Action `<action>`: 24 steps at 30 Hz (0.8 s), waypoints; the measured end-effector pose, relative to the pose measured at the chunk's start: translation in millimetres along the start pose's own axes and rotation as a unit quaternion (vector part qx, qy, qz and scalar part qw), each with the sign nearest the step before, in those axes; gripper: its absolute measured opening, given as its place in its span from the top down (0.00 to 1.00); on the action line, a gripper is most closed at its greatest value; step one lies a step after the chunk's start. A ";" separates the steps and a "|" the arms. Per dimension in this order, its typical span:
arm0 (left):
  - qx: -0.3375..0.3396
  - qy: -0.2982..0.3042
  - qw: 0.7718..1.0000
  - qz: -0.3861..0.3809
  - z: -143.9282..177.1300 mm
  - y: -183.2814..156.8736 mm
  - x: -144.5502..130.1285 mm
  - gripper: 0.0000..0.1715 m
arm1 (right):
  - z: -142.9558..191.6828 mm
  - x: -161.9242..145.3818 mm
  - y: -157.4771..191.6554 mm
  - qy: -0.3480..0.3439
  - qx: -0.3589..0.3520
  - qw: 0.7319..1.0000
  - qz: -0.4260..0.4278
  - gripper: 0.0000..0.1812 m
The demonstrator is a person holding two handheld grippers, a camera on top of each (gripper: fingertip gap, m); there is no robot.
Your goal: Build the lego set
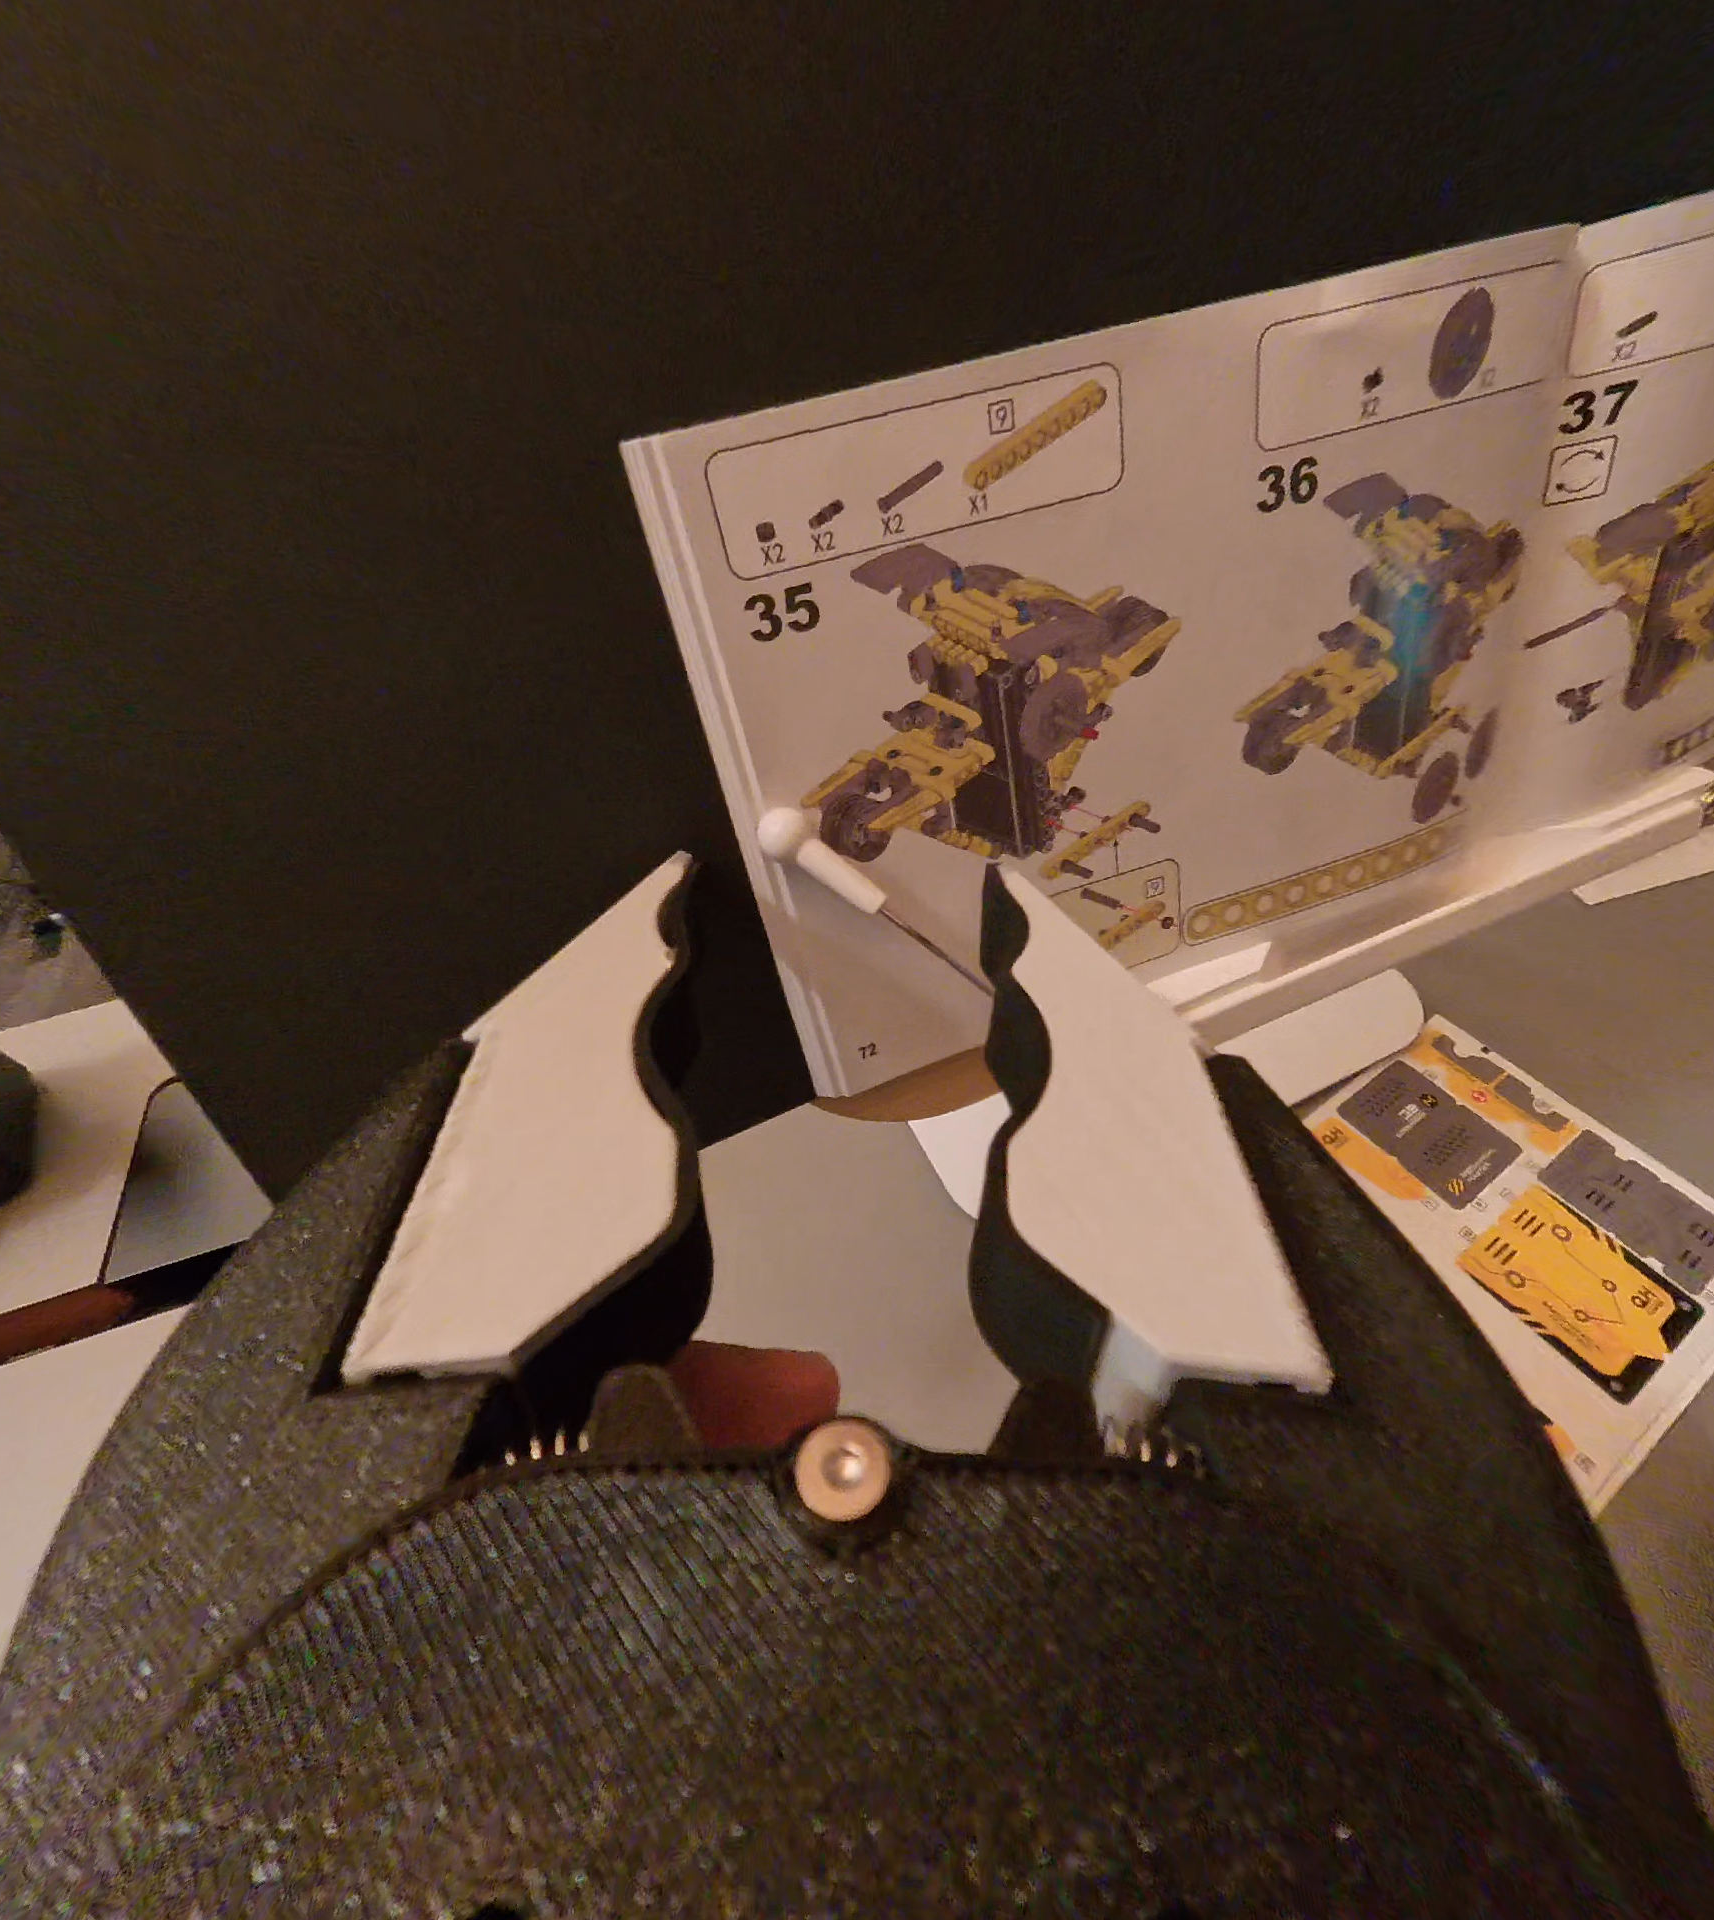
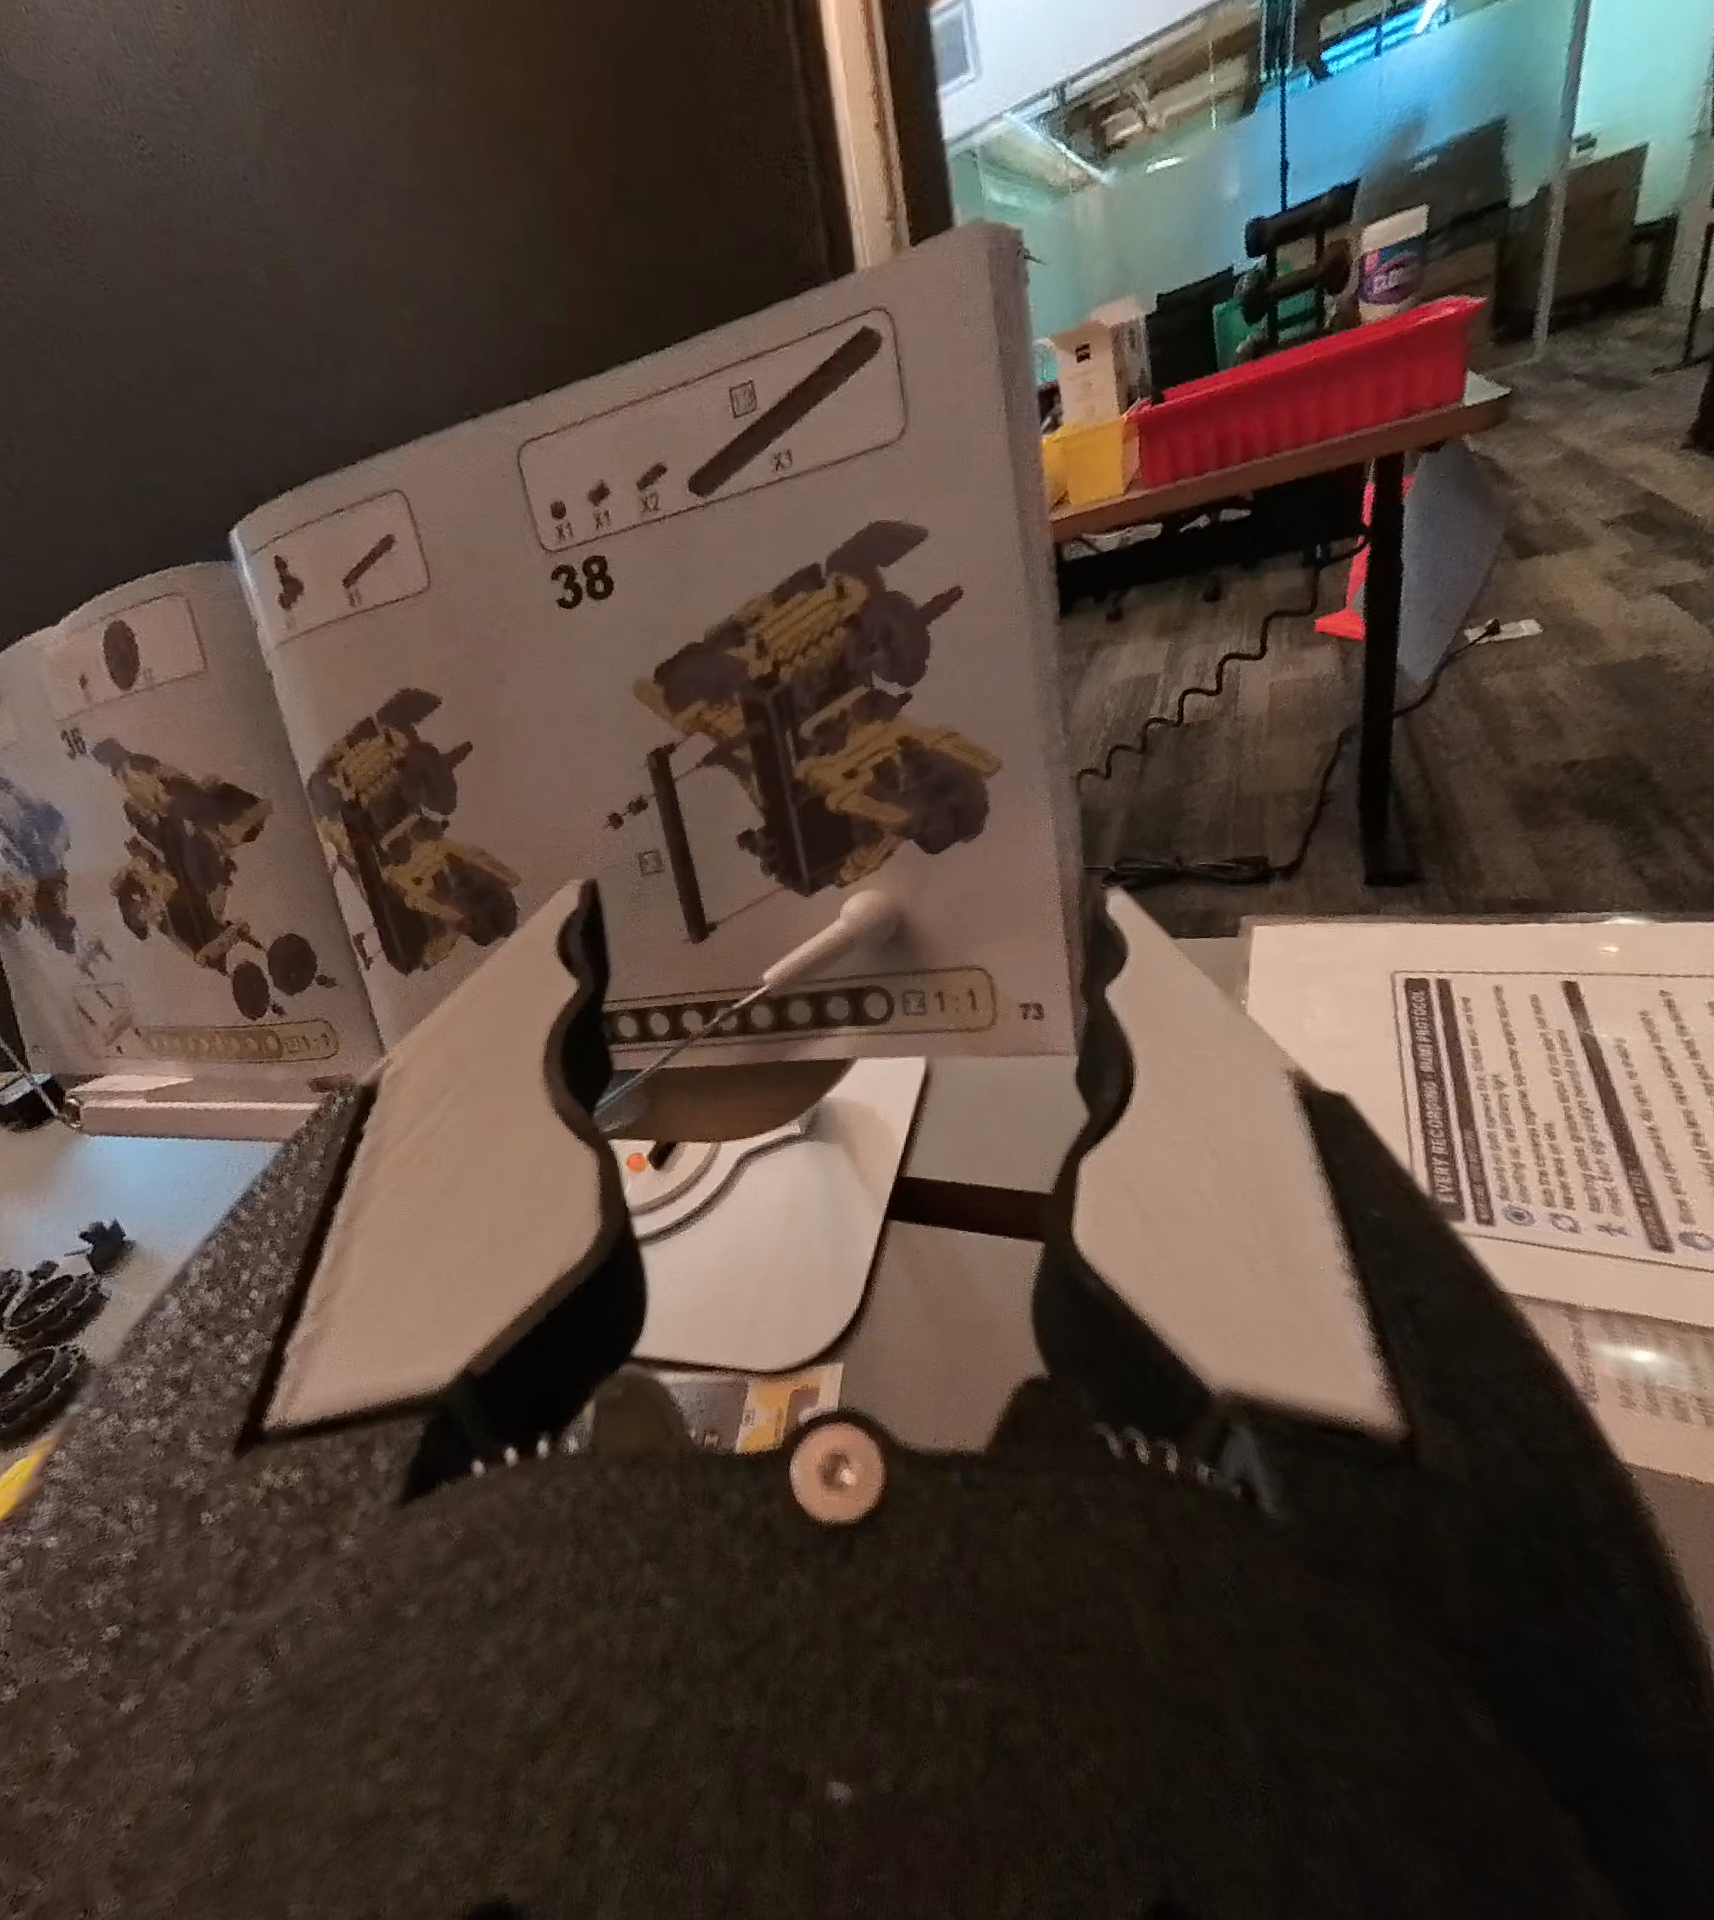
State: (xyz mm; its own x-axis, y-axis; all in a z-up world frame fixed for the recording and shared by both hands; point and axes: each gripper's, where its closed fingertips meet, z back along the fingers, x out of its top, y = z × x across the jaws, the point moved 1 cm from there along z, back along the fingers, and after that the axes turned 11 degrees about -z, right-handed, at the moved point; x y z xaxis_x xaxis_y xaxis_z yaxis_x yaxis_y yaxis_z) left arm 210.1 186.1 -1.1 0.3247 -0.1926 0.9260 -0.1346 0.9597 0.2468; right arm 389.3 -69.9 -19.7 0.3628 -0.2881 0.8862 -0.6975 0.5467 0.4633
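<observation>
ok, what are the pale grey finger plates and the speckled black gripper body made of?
Pale grey finger plates: look like matte plastic, flat faces, wavy cut edges. Speckled black gripper body: probably 3D-printed plastic, fine layer lines and glittery flecks show. Neither is certain by look alone.

We see a grey-paged booklet [image 1: 1196,644] printed with yellow-and-dark-grey models, a yellow, grey and black sticker sheet [image 1: 1549,1236], black wheels [image 2: 11,1361], a red bin [image 2: 1310,390] and our grippers' speckled black bodies with pale grey fingers [image 1: 541,1143].

Propped booklet [image 2: 666,665] blocks ahead; table [image 2: 978,1340] between free.
</observation>
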 end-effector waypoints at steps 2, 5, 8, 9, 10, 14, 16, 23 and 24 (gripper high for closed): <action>-0.004 -0.001 1.000 0.007 0.8 2.6 -1.7 0.74 | 2.3 -1.8 0.6 -0.001 -0.010 1.000 0.010 0.53; -0.006 0.013 1.000 0.015 3.2 8.8 -6.6 0.75 | 6.1 -3.2 2.6 0.006 -0.021 1.000 0.023 0.57; 0.007 0.012 1.000 0.008 7.3 15.9 -8.6 0.68 | 12.1 0.1 -0.7 0.012 -0.041 0.999 0.030 0.66; 0.009 0.012 1.000 0.007 7.1 17.6 -10.0 0.66 | 12.8 1.1 -2.0 0.012 -0.043 0.999 0.024 0.66; 0.006 0.007 1.000 0.013 6.8 17.8 -9.6 0.66 | 13.6 2.9 -3.8 0.009 -0.047 0.999 0.018 0.66; 0.014 0.006 1.000 0.010 5.6 18.9 -9.5 0.66 | 20.4 18.4 -15.2 -0.032 -0.080 0.996 0.012 0.60; 0.016 0.002 1.000 0.011 4.5 19.8 -9.7 0.66 | 25.8 28.8 -15.4 -0.058 -0.085 0.994 0.022 0.60; 0.006 -0.016 0.999 0.050 -6.9 30.4 -12.0 0.67 | 17.4 21.8 -0.9 -0.051 -0.057 0.996 0.038 0.56; 0.000 -0.017 0.998 0.062 -7.7 30.3 -12.4 0.67 | 15.4 19.5 -0.9 -0.048 -0.059 0.996 0.048 0.56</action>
State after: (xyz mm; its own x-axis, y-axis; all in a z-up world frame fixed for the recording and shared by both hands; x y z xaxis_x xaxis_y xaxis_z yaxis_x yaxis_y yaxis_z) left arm 209.1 219.1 -7.3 0.2744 -0.0782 0.9584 -0.1714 0.9768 0.1287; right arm 387.5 -88.1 -2.9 0.2336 -0.3007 0.9247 -0.6463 0.6625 0.3787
